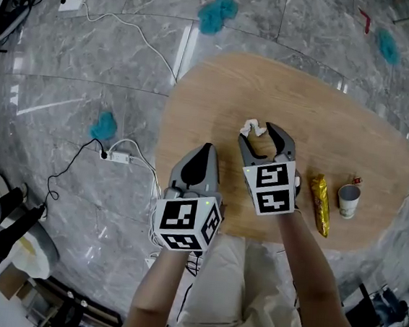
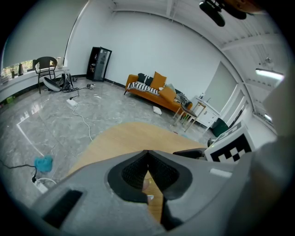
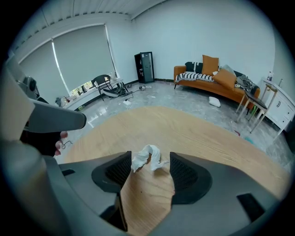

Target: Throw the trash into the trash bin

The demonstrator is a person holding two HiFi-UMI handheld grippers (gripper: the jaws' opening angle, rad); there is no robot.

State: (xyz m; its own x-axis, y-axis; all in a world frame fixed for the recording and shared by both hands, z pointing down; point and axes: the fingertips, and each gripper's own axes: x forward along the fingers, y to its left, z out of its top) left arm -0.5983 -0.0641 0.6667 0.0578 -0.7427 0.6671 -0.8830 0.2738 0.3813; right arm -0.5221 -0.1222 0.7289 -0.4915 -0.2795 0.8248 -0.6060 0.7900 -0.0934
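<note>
Now; right hand-held gripper [image 3: 150,157] spread, tissue [image 3: 145,160] between tips; wrapper [image 1: 321,202] print illegible

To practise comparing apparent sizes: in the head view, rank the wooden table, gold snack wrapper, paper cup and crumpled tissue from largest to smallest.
1. wooden table
2. gold snack wrapper
3. paper cup and crumpled tissue: these look about alike, so I leave them unranked.

The left tool [image 1: 206,150] has its jaws closed, tips meeting, and points forward and down. The right tool [image 1: 256,135] has its jaws wide apart, pads pressing on nothing; it is pitched more steeply and sits ahead of the left. The left forearm [image 1: 156,292] and right forearm [image 1: 311,268] extend forward, side by side.
</note>
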